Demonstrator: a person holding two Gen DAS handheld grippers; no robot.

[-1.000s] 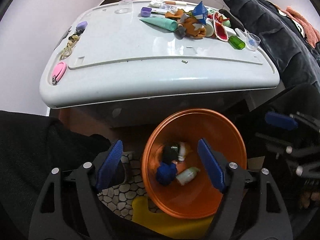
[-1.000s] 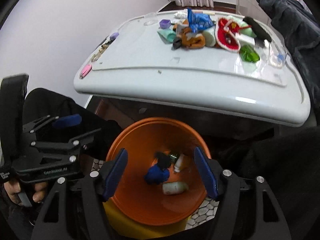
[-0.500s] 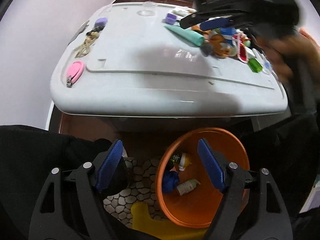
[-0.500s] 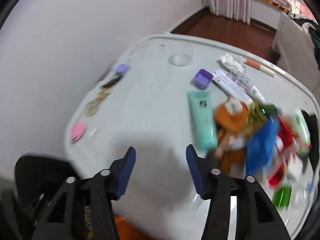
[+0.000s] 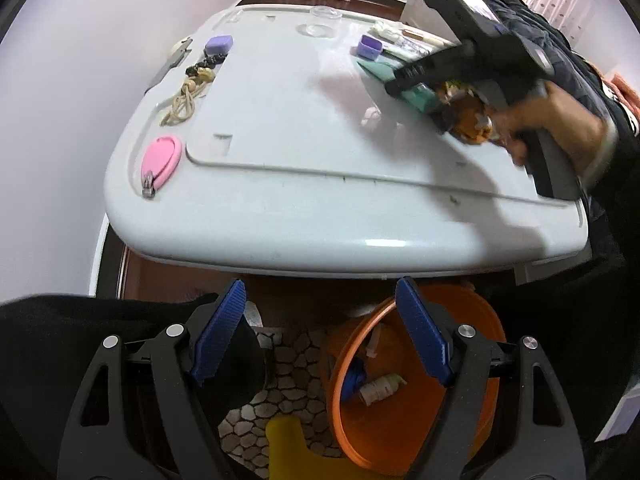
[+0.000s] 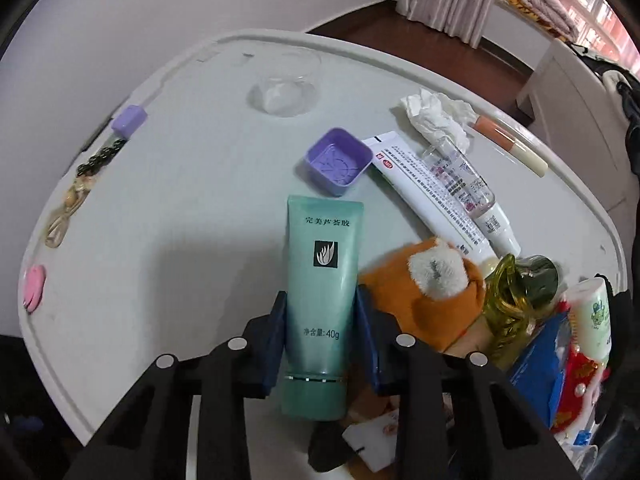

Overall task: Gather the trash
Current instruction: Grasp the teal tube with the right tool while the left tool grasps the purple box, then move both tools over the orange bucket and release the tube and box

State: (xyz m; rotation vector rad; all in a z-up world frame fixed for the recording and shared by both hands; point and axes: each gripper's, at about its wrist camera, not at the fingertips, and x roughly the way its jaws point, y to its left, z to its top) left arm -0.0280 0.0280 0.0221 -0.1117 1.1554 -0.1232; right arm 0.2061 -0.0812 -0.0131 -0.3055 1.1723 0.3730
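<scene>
right hand-held gripper (image 6: 321,340) lowered onto a white tabletop (image 6: 192,208), blue pads on either side of a teal cosmetic tube (image 6: 322,292) lying flat with its cap end nearest the camera. jaws just narrowed around the tube, both pads (image 6: 276,336) against its sides. just right of the tube, touching the right pad, an orange plush toy (image 6: 424,292) with a white fluffy patch. beyond the tube's crimped end, an open purple square box (image 6: 335,160). further right, a white ointment tube (image 6: 428,196) with a clear small bottle (image 6: 460,172) resting across it, a crumpled tissue (image 6: 436,114) behind, and a peach-and-cream stick (image 6: 508,142) near the tabletop's rim. far side of the tabletop, a clear shallow dish (image 6: 286,88). along the left rim, a second purple box (image 6: 128,120), a beaded cord (image 6: 80,192) and a pink oval clipper case (image 6: 34,286). crowded at the right: a yellow-green glass bottle (image 6: 516,300), a blue packet (image 6: 540,368) and red wrapping (image 6: 576,384).

left hand-held gripper (image 5: 320,336) held wide open with nothing between its pads, pointing down in front of the tabletop's near edge. below it on a pebble-pattern mat (image 5: 288,376), an orange bin (image 5: 408,380) already holding a small white bottle (image 5: 380,386) and something blue (image 5: 354,378). seen from this side, a bare hand (image 5: 560,120) gripping the right tool over the clutter.
</scene>
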